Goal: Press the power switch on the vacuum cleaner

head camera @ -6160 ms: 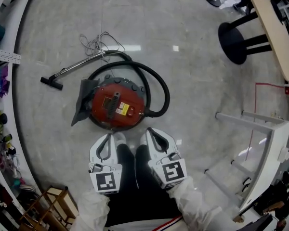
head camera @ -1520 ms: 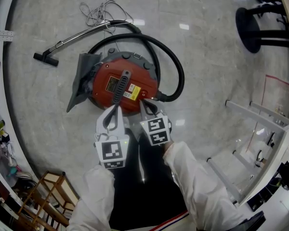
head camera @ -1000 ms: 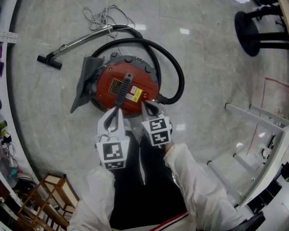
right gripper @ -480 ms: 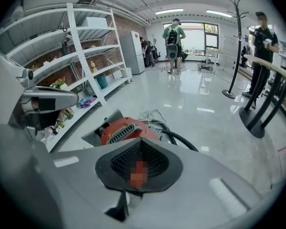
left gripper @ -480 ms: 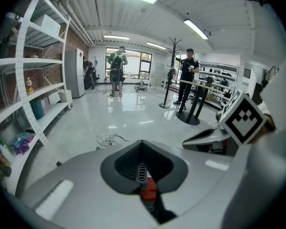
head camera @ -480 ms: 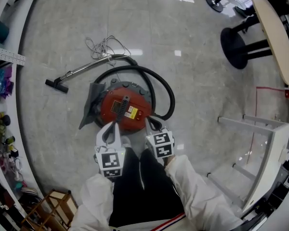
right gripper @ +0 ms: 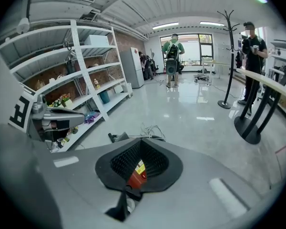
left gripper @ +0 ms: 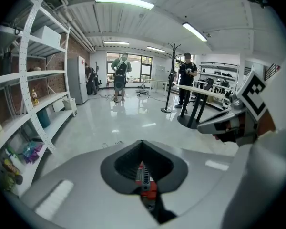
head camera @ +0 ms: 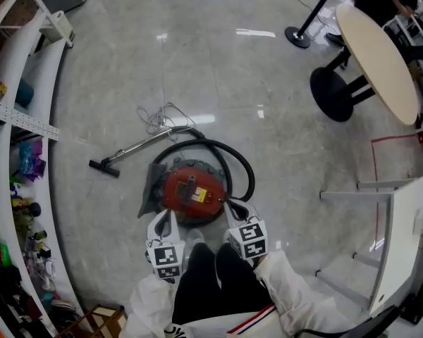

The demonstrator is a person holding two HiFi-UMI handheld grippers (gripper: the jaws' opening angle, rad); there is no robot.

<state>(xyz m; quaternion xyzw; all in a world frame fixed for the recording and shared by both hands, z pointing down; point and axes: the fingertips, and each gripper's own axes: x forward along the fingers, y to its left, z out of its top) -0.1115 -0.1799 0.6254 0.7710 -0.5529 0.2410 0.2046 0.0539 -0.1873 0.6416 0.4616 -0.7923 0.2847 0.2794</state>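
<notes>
The red round vacuum cleaner (head camera: 192,192) sits on the grey floor in front of my feet, with a yellow label on its lid. Its black hose (head camera: 241,166) loops round the far side to a metal wand with a floor nozzle (head camera: 103,167). The loose cord (head camera: 161,118) lies beyond it. My left gripper (head camera: 163,215) is shut by the vacuum's near left edge, and my right gripper (head camera: 235,205) is shut by its near right edge. Neither holds anything. In each gripper view the red vacuum (left gripper: 146,186) (right gripper: 135,175) shows through the window between the closed jaws.
White shelving (head camera: 27,118) runs along the left. A round table (head camera: 375,55) on a black base (head camera: 331,90) stands far right, and a white frame (head camera: 402,217) near right. A wooden stool (head camera: 92,322) is at lower left. People (left gripper: 120,75) and a coat stand (left gripper: 172,75) are far off.
The head view has pulled up and back, so the vacuum looks smaller. Both grippers, which reached over the vacuum's near edge a second ago, have drawn back toward my body.
</notes>
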